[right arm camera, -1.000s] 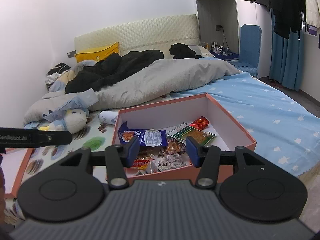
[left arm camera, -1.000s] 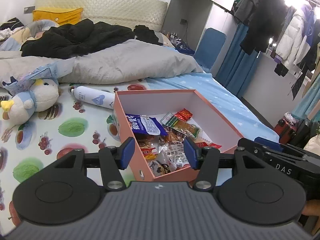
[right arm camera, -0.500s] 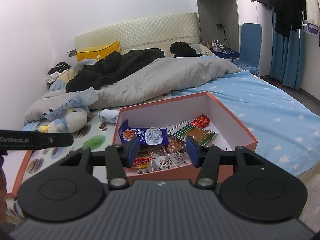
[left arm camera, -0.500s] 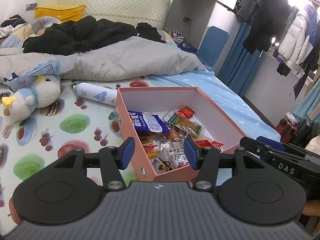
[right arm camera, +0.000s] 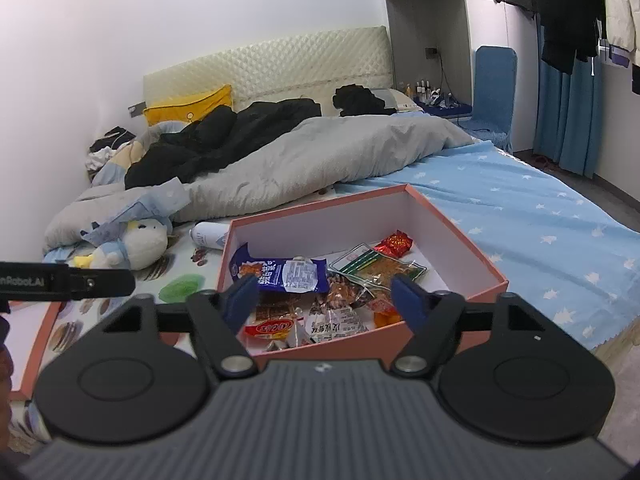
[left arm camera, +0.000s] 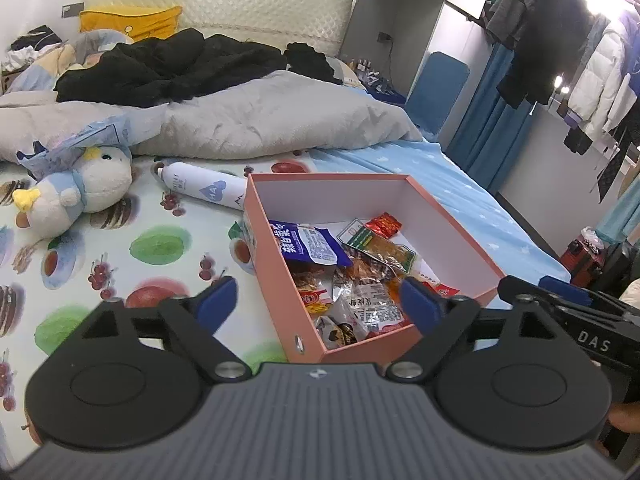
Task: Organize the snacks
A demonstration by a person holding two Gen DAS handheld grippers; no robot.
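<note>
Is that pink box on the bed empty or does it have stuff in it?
Partly filled: the pink box holds snack packets piled toward its near side; bare white floor shows behind.

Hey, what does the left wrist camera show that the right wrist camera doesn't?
Only the left wrist view shows the white bottle in full beside the box, the red suitcase on the floor, and the right gripper from the side.

Only the right wrist view shows a second pink tray at its left edge and the left gripper from the side.

Both show the pink box of snack packets, the blue packet, the plush penguin and the grey duvet. Each view's own fingers are opening, with nothing between them.
</note>
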